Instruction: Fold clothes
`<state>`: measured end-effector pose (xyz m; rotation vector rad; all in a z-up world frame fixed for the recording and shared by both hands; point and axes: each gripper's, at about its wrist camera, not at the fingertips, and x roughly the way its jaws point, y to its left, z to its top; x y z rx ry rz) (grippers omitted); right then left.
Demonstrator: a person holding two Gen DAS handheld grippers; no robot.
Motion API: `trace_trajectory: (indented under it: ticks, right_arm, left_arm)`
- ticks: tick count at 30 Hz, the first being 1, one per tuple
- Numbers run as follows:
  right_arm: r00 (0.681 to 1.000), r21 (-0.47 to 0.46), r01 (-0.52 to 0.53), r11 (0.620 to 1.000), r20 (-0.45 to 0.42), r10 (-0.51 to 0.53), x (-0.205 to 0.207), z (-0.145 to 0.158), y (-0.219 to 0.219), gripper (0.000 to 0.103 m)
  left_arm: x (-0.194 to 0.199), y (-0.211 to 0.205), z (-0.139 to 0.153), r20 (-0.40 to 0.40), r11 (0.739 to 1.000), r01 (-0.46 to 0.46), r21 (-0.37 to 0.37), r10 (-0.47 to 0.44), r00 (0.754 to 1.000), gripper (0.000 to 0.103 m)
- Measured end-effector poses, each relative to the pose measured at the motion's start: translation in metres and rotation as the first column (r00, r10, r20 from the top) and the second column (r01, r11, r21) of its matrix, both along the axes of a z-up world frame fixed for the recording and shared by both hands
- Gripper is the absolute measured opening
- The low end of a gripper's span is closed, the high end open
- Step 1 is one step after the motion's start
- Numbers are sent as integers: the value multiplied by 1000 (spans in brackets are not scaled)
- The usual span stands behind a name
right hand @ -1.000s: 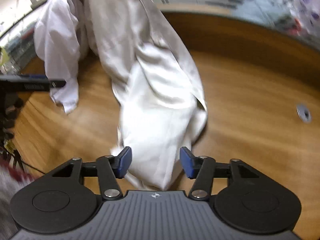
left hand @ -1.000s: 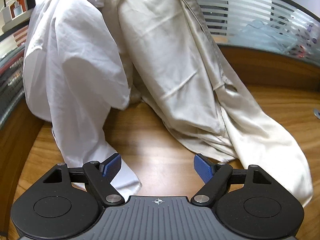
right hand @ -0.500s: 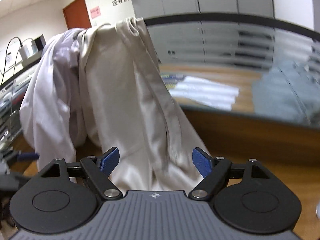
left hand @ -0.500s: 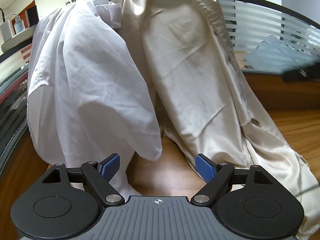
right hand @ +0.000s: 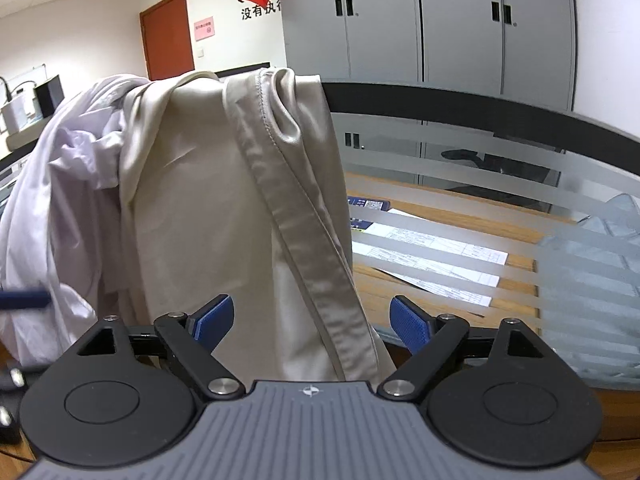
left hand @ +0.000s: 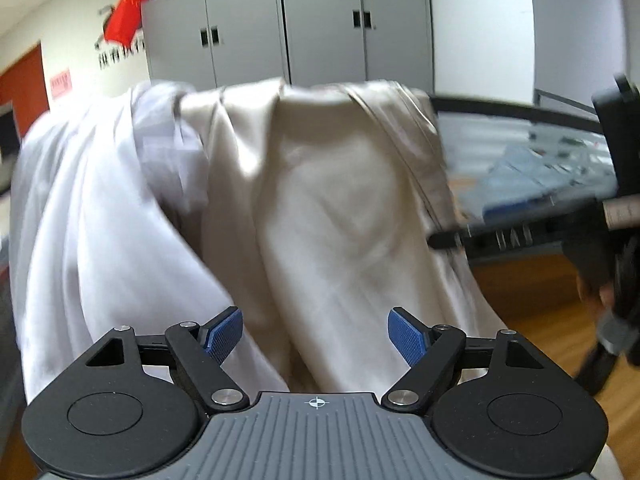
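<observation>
Grey cabinets stand behind the glass partition where a white shirt and beige garment hang draped for picking, your left gripper and right gripper both spread wide, holding nothing.

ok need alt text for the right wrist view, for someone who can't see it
A beige garment and a white garment hang side by side over a glass desk partition. The right gripper faces the beige one, jaws open and empty. Grey cabinets line the back wall.
</observation>
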<state>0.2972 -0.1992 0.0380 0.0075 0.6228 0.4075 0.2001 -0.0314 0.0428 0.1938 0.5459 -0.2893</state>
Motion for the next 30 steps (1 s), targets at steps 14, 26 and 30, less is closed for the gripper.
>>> trace_trajectory:
  ticks: [14, 26, 30]
  right_arm:
    - [1000, -7, 12, 1000, -9, -12, 23, -13, 28, 86]
    - [995, 23, -88, 996, -37, 89, 4, -7, 41, 5]
    - [990, 99, -109, 989, -82, 117, -23, -6, 35, 5]
  left_arm:
    - [106, -2, -34, 20, 990, 4, 138, -7, 1000, 84]
    - [110, 12, -32, -69, 997, -8, -77, 2, 998, 4]
    - [79, 3, -24, -9, 998, 58, -35, -58, 998, 3]
